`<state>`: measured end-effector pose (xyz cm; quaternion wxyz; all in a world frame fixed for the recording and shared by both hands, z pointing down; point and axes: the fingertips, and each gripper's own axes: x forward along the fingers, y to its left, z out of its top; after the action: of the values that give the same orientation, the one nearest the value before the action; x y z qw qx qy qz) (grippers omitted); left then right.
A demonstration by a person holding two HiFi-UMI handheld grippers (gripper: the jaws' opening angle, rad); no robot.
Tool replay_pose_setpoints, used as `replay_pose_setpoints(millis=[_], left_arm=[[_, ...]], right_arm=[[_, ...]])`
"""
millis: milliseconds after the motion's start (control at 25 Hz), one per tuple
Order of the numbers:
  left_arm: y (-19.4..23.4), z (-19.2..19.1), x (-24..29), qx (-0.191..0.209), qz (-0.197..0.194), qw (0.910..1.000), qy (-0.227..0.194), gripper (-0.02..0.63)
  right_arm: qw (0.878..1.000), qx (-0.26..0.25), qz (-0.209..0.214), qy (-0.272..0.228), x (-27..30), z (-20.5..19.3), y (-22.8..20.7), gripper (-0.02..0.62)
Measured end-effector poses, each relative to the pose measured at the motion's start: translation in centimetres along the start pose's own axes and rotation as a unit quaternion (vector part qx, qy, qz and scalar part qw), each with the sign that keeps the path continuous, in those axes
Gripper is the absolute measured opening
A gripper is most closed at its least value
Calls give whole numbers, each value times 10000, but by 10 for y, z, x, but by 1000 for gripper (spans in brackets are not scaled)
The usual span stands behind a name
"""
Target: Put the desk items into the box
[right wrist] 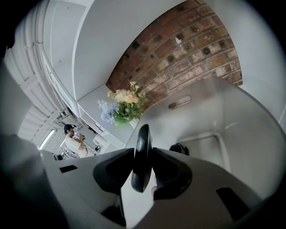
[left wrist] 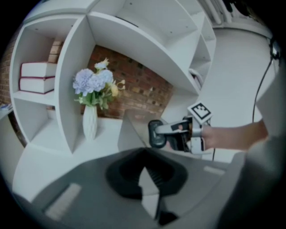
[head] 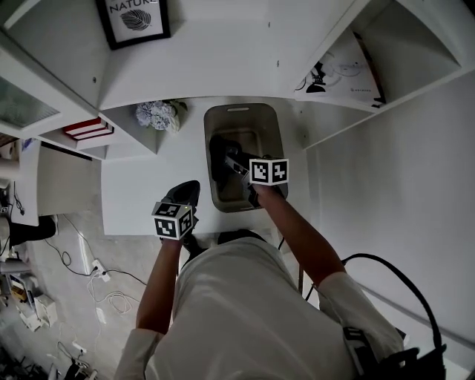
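Note:
An open grey box [head: 241,110] stands on the white desk [head: 133,185], against the back wall. My right gripper [head: 236,165] hangs over the box's inside, shut on a flat black oval item [right wrist: 143,138] that stands edge-on between the jaws. The left gripper view shows the same item [left wrist: 156,134] above the box's near wall [left wrist: 129,132]. Another black item with a cable [right wrist: 179,148] lies on the box floor. My left gripper [head: 185,191] hovers over the desk's front edge, left of the box. Its fingertips [left wrist: 144,154] meet with nothing between them.
A white vase of flowers [head: 157,115] stands just left of the box, in a shelf corner. Red-and-white books [head: 87,128] lie on a shelf further left. A framed print [head: 133,18] hangs above. Cables lie on the floor [head: 82,260]. A person [right wrist: 73,141] sits far off.

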<state>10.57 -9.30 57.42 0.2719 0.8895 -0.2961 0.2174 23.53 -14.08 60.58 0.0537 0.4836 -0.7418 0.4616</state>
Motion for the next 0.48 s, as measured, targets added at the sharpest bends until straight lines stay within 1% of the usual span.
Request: replay_pose_setpoints(millis=[160, 320, 480], left_arm=[[5, 0, 6, -44, 66, 10000, 42, 5], [7, -4, 11, -96, 120, 9998, 98, 5], [9, -10, 16, -159, 154, 9996, 151, 5]], right_arm=[[9997, -21, -154, 205, 15, -6, -22, 121], [9988, 60, -269, 408, 26, -22, -41, 121], [9962, -120, -495, 712, 37, -41, -61, 121]])
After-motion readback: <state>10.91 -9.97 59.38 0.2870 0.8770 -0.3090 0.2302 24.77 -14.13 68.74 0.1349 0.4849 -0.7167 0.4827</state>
